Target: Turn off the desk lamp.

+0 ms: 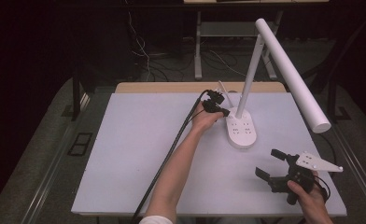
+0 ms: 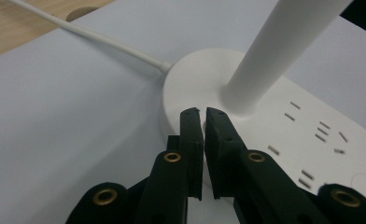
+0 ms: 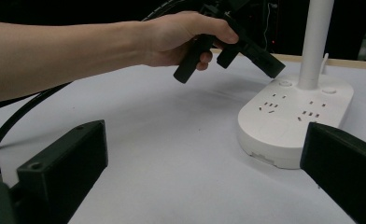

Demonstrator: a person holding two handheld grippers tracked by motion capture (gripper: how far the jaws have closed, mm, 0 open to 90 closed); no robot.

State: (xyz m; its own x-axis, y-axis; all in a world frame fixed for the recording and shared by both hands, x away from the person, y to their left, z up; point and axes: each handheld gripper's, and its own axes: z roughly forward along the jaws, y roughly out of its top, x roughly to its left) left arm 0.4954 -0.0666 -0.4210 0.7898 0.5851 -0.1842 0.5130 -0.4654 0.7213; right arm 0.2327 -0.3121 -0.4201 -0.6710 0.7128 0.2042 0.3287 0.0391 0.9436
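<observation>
The left tool (image 2: 203,112), jaws pressed almost together with nothing between them, rests its tips on the lamp base (image 2: 284,140) right at the foot of the stem (image 2: 284,46). The lamp stands on the tabletop (image 1: 139,154) toward twelve o'clock. At about five o'clock, well apart, the right tool (image 1: 270,164) hangs spread and empty.
</observation>
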